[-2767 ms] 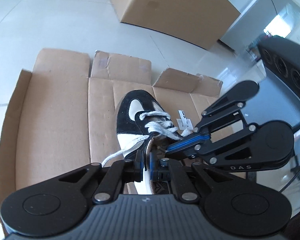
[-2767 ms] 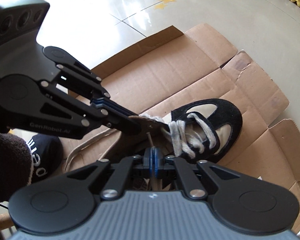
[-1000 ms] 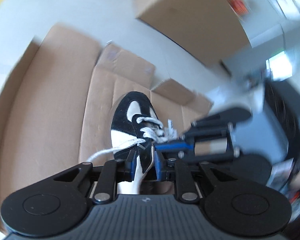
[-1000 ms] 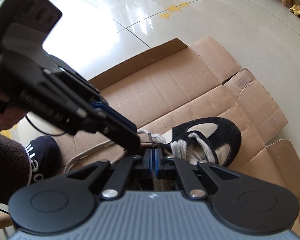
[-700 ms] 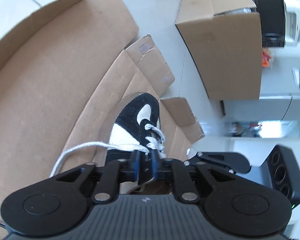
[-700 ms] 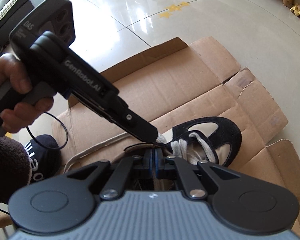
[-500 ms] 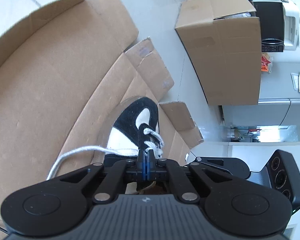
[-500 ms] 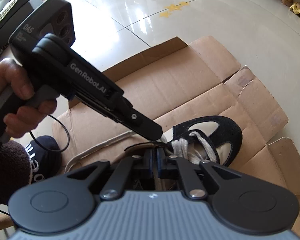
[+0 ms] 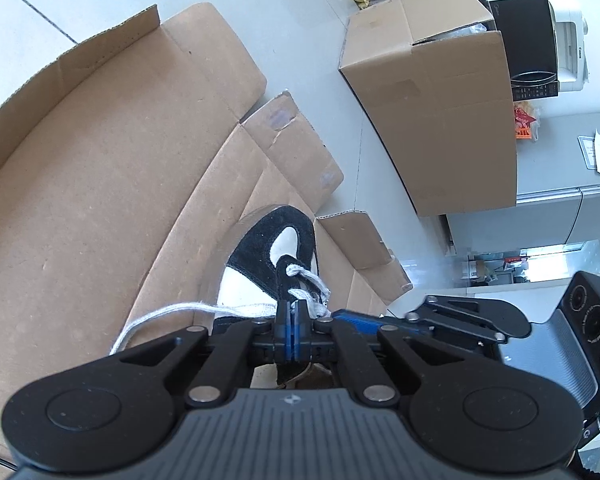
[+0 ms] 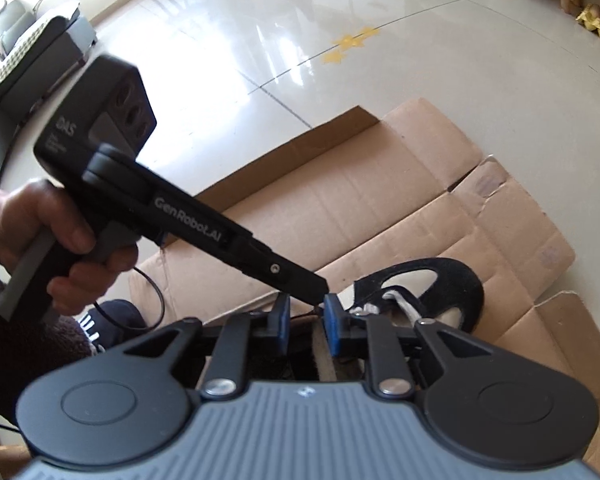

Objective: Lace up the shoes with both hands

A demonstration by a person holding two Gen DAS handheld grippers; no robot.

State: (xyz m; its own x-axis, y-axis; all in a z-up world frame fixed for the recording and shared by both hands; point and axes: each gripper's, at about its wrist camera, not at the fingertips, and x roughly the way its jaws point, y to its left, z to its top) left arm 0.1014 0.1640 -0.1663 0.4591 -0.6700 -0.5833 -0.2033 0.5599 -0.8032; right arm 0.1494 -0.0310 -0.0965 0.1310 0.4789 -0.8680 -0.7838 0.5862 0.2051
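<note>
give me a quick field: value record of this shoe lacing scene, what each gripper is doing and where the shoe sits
shoe: black and white sneaker lying on flattened cardboard
lace: white lace trailing off the shoe's side onto the cardboard
left gripper: fingers shut at the shoe's lacing; what they pinch cannot be made out
right gripper: fingers opening, nothing pressed between them
holder: a hand grips the left gripper's handle
background: closed cardboard box on the tiled floor

Shoe [image 9: 260, 252]: black with white panels. Lace [image 9: 172, 312]: white. Flattened cardboard [image 9: 100, 200]: brown. Floor [image 10: 380, 60]: pale grey tile bearing yellow star marks [image 10: 348, 42].
</note>
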